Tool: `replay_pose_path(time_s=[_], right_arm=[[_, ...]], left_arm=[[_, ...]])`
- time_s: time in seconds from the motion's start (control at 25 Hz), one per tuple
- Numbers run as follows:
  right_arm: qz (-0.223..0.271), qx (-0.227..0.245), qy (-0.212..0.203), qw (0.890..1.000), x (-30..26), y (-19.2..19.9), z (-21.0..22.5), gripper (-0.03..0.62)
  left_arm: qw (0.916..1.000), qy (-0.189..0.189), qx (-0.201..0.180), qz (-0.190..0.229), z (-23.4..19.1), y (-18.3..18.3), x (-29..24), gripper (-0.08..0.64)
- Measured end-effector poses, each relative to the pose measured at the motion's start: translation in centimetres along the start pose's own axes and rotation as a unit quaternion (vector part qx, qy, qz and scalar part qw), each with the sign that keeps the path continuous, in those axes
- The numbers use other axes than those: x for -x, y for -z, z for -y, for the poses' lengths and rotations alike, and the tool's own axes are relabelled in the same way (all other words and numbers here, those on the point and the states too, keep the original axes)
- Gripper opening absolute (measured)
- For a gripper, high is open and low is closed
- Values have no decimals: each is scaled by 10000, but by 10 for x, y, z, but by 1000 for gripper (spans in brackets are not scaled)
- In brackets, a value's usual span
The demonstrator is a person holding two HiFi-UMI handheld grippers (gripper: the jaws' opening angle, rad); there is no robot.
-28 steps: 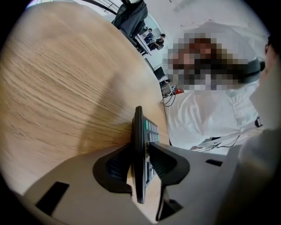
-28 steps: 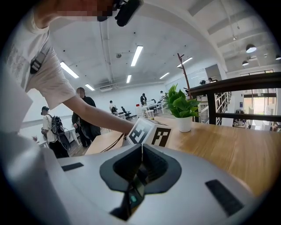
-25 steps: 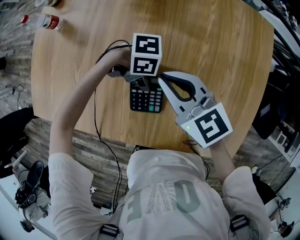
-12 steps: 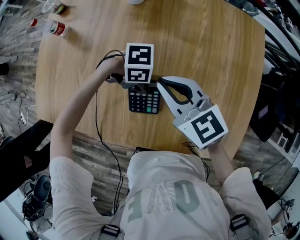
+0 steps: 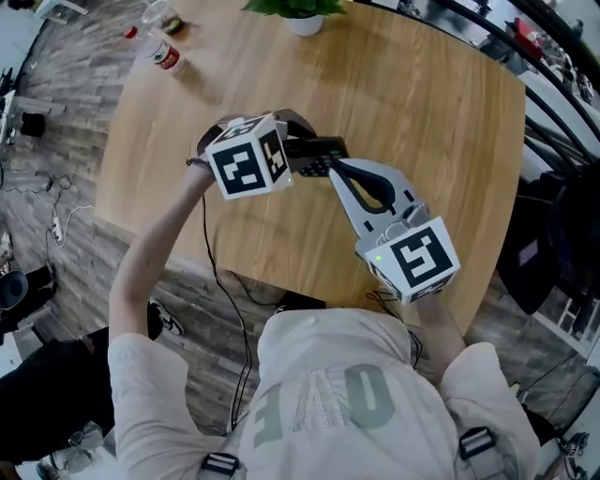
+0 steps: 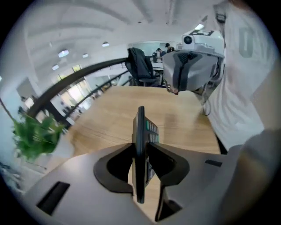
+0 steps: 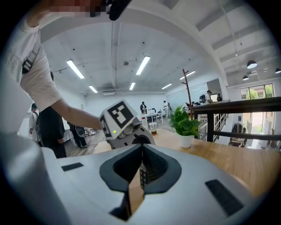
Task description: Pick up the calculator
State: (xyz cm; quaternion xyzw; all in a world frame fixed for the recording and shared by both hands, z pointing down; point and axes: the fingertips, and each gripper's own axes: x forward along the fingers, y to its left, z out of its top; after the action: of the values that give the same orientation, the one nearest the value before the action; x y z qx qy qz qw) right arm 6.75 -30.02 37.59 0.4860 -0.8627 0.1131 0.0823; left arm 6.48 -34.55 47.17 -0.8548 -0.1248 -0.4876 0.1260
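The black calculator (image 5: 317, 156) hangs in the air above the round wooden table (image 5: 422, 122), its keys partly showing. My left gripper (image 5: 296, 146) is shut on it; in the left gripper view the calculator (image 6: 141, 127) stands edge-on, pinched between the two dark pads of the left gripper (image 6: 140, 151). My right gripper (image 5: 339, 169) points at the calculator's near end, its tips right beside it; whether they touch I cannot tell. In the right gripper view the right gripper (image 7: 141, 151) has its jaws closed together with nothing between them, and the left gripper's marker cube (image 7: 119, 115) shows beyond.
A plastic bottle (image 5: 161, 52) lies at the table's far left edge. A potted plant (image 5: 305, 19) stands at the far edge. A black cable (image 5: 211, 272) trails from the left hand over the near table edge. Chairs and desks stand beyond the table.
The left gripper has lifted the calculator off the table and tipped it up on edge. The right gripper has risen a little and stayed close beside it.
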Motion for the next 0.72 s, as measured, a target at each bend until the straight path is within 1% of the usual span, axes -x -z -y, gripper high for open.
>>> replay_pose_path(time_s=[0.04,0.08,0.12,0.16,0.24,0.36,0.48,0.56,0.68,0.72], right_arm=[[131,26,1,9999,2,-7,-2,21],[262,56,0,9996,5,-14,-5,21],[377,89,5,9992,9,-22,-9,21],[474,119,12,9988,12,-28,-14,21],[640,178,7,9978,20,-41,-25,21],[826,374,-18,9959,33,-57,-40,21],[960,597,23,9936,47,-68,-50,21],[1064,693,45,9919,58,-74,-57,21],[1226,797,34,9892,73,-81,-69,21],[1275,831,30,9884,77,-83,-74,21]], left_arm=[[9977,-668,-48,111,-8,-6,13,121],[9914,-1288,-26,221,-13,-12,26,121],[9821,-1854,51,341,-16,-18,40,121],[9703,-2368,148,462,-17,-24,54,121],[9424,-3264,306,670,-14,-34,82,121],[8945,-4340,517,938,-2,-48,124,121],[8429,-5201,777,1137,18,-60,164,121],[8046,-5718,994,1257,36,-63,193,122],[7421,-6407,1287,1494,70,-65,237,121],[7224,-6600,1344,1561,82,-66,251,122]])
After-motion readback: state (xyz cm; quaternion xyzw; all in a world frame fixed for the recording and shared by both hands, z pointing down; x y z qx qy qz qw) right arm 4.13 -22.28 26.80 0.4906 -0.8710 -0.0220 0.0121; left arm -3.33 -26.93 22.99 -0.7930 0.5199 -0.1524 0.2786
